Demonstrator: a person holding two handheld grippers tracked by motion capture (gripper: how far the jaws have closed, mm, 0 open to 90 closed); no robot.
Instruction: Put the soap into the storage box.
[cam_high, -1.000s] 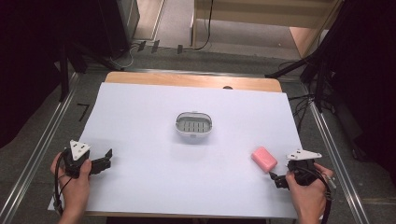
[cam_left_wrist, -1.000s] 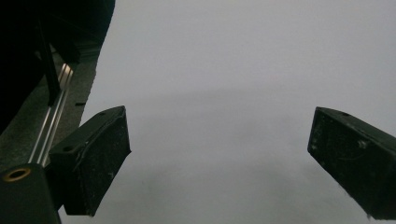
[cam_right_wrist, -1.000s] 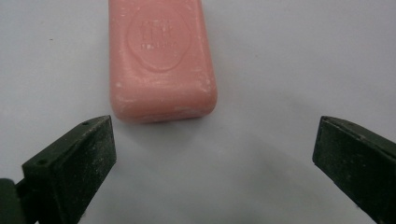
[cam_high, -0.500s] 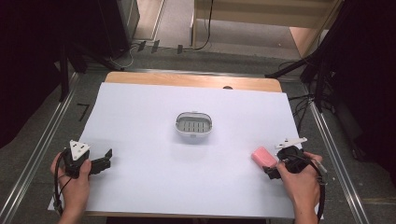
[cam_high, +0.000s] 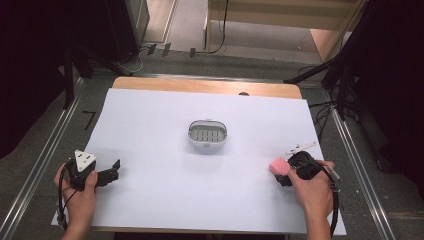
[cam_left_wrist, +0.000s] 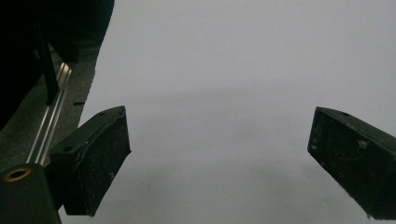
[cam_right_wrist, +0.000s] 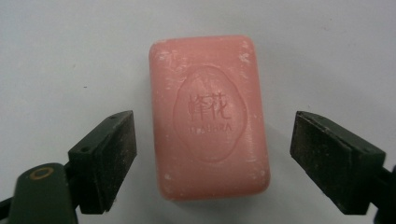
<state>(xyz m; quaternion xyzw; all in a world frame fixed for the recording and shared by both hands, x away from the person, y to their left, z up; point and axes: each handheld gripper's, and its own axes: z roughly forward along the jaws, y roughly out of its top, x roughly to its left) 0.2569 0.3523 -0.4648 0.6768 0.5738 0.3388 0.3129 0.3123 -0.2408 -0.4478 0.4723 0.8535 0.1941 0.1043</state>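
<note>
R gripper (cam_right_wrist: 210, 154) straddling pink soap bar (cam_right_wrist: 209, 116) near R front edge of white table (cam_high: 150, 130). Jaws just been closing, bar between them, pads (cam_right_wrist: 107, 158) not yet touching either side; nothing grasped. Soap flat, stamped face up. L gripper (cam_left_wrist: 219, 154) released, jaws wide, over bare surface at L front. Grey soap dish (cam_high: 207, 134) at centre, well apart from soap.
</note>
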